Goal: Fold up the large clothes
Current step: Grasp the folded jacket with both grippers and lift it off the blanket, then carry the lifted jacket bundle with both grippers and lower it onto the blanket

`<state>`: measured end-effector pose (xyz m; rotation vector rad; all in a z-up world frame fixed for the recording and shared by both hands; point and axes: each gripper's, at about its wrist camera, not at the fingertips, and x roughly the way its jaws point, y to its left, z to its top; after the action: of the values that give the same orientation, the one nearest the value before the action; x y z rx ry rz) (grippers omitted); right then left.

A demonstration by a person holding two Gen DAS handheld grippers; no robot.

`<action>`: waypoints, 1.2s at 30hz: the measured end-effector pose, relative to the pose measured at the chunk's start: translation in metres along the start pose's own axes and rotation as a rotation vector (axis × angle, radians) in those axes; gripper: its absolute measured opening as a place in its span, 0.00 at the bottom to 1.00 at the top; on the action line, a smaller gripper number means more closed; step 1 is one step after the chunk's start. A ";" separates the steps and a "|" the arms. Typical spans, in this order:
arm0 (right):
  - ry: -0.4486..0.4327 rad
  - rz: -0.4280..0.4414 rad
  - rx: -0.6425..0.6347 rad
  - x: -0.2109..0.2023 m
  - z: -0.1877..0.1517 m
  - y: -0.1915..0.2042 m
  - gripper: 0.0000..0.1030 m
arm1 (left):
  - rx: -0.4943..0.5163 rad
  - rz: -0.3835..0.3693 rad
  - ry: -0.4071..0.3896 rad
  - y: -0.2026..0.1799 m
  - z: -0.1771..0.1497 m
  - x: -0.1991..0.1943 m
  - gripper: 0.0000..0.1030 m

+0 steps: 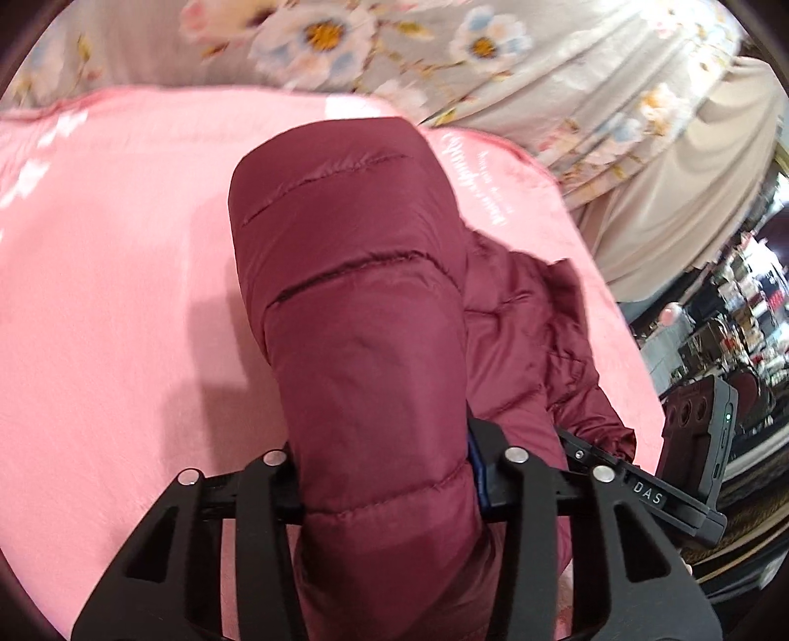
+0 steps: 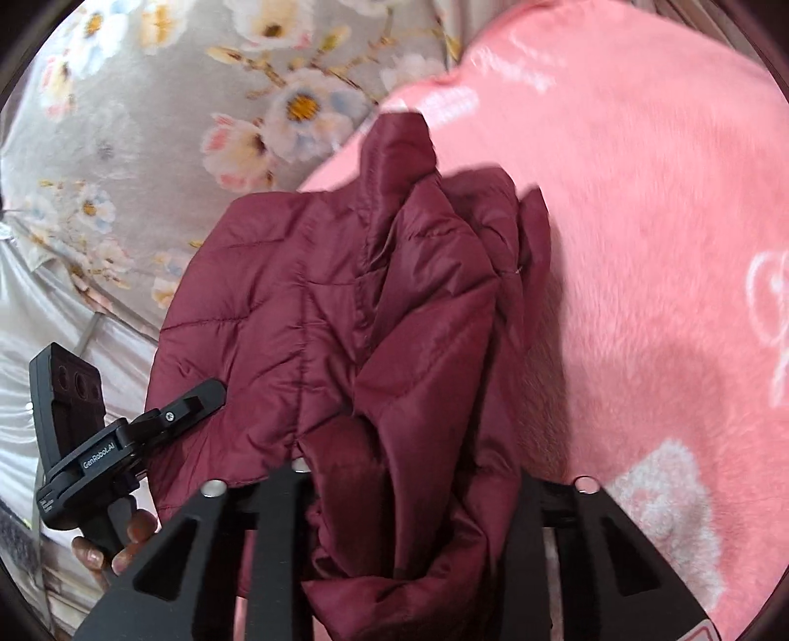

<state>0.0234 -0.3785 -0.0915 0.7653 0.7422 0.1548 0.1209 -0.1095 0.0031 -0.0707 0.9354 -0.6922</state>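
Right wrist alone shows fingers.

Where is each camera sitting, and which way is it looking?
Left wrist: sits on the left gripper, looking forward along its fingers at the maroon puffer jacket on the pink blanket.
Right wrist: sits on the right gripper, looking at the same jacket; the person's hand shows holding the other gripper.
Both share jacket, blanket and floral bedding.
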 end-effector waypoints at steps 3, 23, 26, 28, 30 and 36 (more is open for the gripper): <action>-0.055 0.009 -0.032 -0.025 0.002 0.016 0.23 | 0.044 -0.024 -0.057 -0.016 0.004 -0.026 0.39; -0.615 0.137 -0.504 -0.235 0.005 0.225 0.23 | 0.397 -0.132 -0.719 -0.094 0.017 -0.284 0.40; -0.678 0.164 -0.572 -0.251 -0.001 0.260 0.23 | 0.433 -0.117 -0.809 -0.094 0.014 -0.310 0.41; -0.708 0.189 -0.601 -0.256 -0.002 0.276 0.23 | 0.461 -0.097 -0.879 -0.093 0.009 -0.327 0.42; -0.729 0.211 -0.625 -0.258 -0.005 0.292 0.23 | 0.484 -0.079 -0.932 -0.091 0.005 -0.339 0.44; -0.771 0.278 -0.689 -0.246 -0.003 0.337 0.24 | 0.510 -0.026 -1.029 -0.066 -0.003 -0.367 0.50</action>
<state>-0.1159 -0.2273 0.2720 0.2121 -0.1689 0.3205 -0.0606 0.0510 0.2868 0.0184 -0.2361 -0.7701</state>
